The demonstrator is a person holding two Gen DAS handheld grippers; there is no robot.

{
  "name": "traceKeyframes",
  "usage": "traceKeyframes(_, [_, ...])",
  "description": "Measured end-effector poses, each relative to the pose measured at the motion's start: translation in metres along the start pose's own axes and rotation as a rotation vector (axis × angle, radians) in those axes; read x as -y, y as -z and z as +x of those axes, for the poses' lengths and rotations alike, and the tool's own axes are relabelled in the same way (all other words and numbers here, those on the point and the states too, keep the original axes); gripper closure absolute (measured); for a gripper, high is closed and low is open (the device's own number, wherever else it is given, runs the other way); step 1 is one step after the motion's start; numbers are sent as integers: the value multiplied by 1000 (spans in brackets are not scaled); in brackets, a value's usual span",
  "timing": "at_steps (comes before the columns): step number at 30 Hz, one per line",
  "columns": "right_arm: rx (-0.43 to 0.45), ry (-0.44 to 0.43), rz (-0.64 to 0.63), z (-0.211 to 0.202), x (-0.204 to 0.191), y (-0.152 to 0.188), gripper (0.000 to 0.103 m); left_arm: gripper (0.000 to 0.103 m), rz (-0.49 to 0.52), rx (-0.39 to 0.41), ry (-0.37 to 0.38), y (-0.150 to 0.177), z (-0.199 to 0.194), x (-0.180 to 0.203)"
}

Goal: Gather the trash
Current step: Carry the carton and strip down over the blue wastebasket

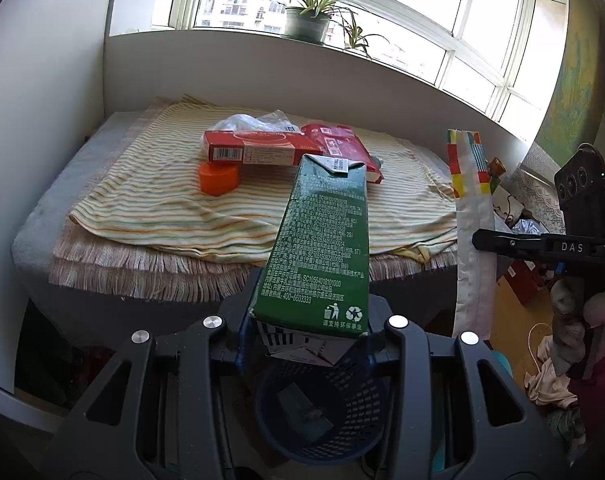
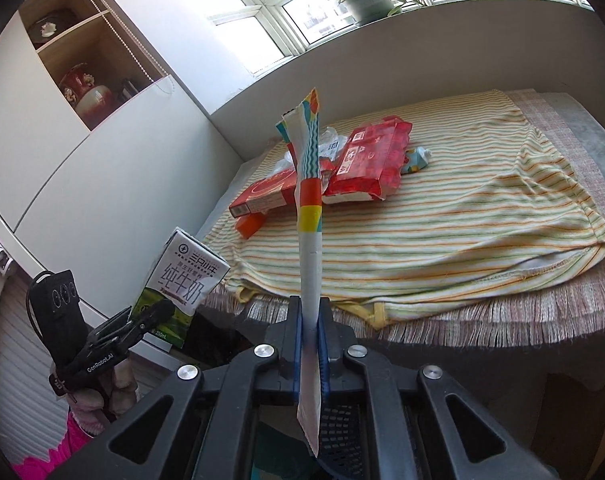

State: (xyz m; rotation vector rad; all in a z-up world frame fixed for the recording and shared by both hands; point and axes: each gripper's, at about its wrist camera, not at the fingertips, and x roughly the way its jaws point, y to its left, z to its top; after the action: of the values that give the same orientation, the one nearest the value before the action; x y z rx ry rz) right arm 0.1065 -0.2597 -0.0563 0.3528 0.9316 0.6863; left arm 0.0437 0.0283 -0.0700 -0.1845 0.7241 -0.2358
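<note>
Your left gripper (image 1: 308,344) is clamped on the base of the green milk carton (image 1: 322,240), and it hangs right over the blue bin (image 1: 322,412) on the floor. That makes sense: open the jaws here and the carton should fall straight in.

Your right gripper (image 2: 310,344) is pinched nearly shut on a flattened, colourful wrapper (image 2: 309,232), held edge-up so the thin sheet sits flat between the pads. A dark mesh edge below it looks like the same bin, though the view there is too cramped to be sure.

The rest of the trash waits on the striped cloth (image 2: 482,220): a long red box (image 1: 258,148), a crushed red packet (image 2: 372,160), an orange cap (image 1: 218,178) and crinkled clear plastic (image 1: 254,122), all bunched together, so you can reach each from one spot.
</note>
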Motion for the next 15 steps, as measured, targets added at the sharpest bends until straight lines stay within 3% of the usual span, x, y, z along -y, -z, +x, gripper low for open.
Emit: traceKeyframes(15, [-122, -2, 49, 22, 16, 79, 98, 62, 27, -181, 66, 74, 40, 37])
